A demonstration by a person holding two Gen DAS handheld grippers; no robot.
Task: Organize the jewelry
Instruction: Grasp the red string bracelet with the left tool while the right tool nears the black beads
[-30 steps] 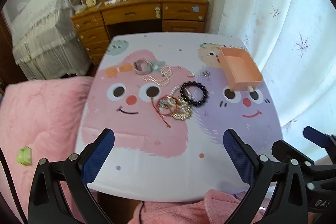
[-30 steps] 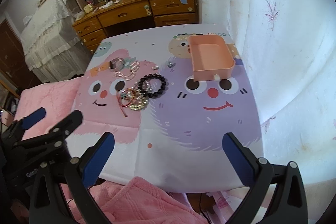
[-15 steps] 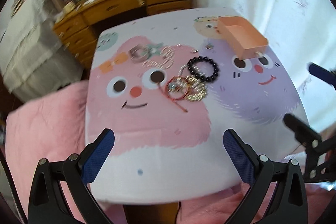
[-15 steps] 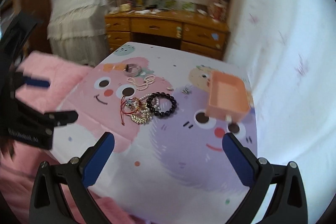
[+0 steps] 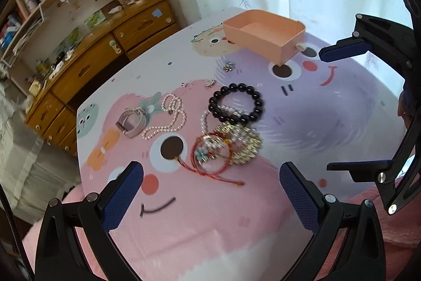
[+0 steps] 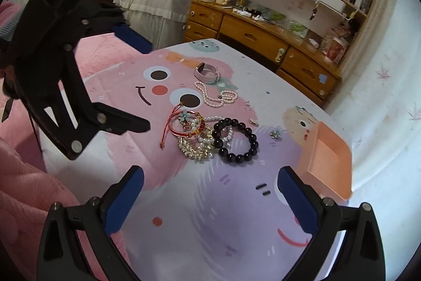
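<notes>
A heap of jewelry lies on the cartoon-print table: a black bead bracelet [image 5: 236,103] [image 6: 236,139], a red cord bracelet [image 5: 210,158] [image 6: 181,123], a gold chain bracelet [image 5: 243,142] [image 6: 196,149], a pearl necklace [image 5: 168,120] [image 6: 214,94] and a pink watch band [image 5: 130,121] [image 6: 206,71]. An empty peach box [image 5: 265,34] [image 6: 327,162] stands at the far right. My left gripper [image 5: 210,199] is open, just short of the red bracelet. My right gripper [image 6: 209,199] is open, just short of the black bracelet.
Small earrings and a charm [image 5: 228,67] [image 6: 275,134] lie between heap and box. A wooden desk [image 5: 105,52] [image 6: 263,44] with shelves stands behind the table. A pink blanket [image 6: 31,202] lies at the near edge. Each gripper shows in the other's view.
Both grippers have moved in lower and closer over the table toward the jewelry heap, from opposite sides. Both stay open and empty. The jewelry and box have not moved.
</notes>
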